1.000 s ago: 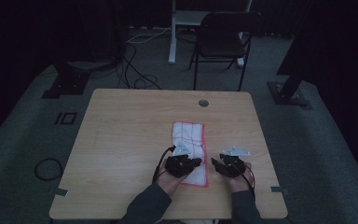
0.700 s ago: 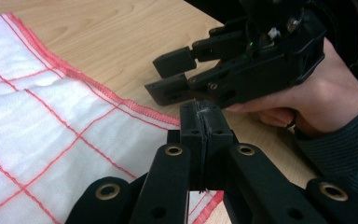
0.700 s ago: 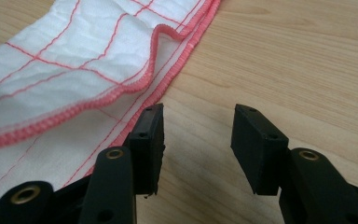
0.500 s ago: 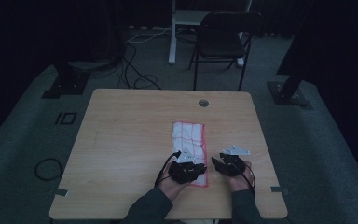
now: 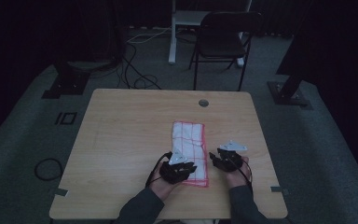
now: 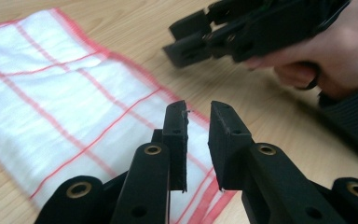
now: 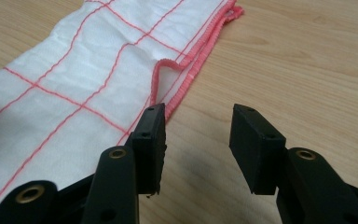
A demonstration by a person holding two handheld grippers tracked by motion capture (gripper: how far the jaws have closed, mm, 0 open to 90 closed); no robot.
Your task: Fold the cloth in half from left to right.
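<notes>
While both grippers sit low at the near end of the table (image 5: 121, 121), the cloth (image 5: 189, 140) lies flat between and ahead of them, white with red grid lines and a red stitched hem, folded into a long strip.

Left gripper (image 5: 193, 169): over the cloth's near end in the high view. In the left gripper view its jaws stand slightly parted with a narrow gap, nothing between them. Left gripper (image 6: 198, 114) fingertips hover just above the cloth (image 6: 65, 98), over the hem near its corner; the cloth spreads to the left of and beyond the fingers. Cannot tell if the tips touch the fabric.

Right gripper (image 5: 216, 157): just beside the cloth's right edge in the high view, held in a hand (image 5: 235, 170). In the right gripper view the jaws are wide apart, released, gripping nothing. Right gripper (image 7: 198, 123): its left finger (image 7: 151, 135) is at the cloth's hem, touching or just over it; its right finger is over bare wood. A small fold of hem (image 7: 165, 70) curls up just ahead of the left finger. The cloth (image 7: 74, 84) runs away to the left of and beyond the fingers.

The right gripper (image 6: 205, 35) shows in the left gripper view too, beyond the left fingers, just past the hem, over bare wood.
</notes>
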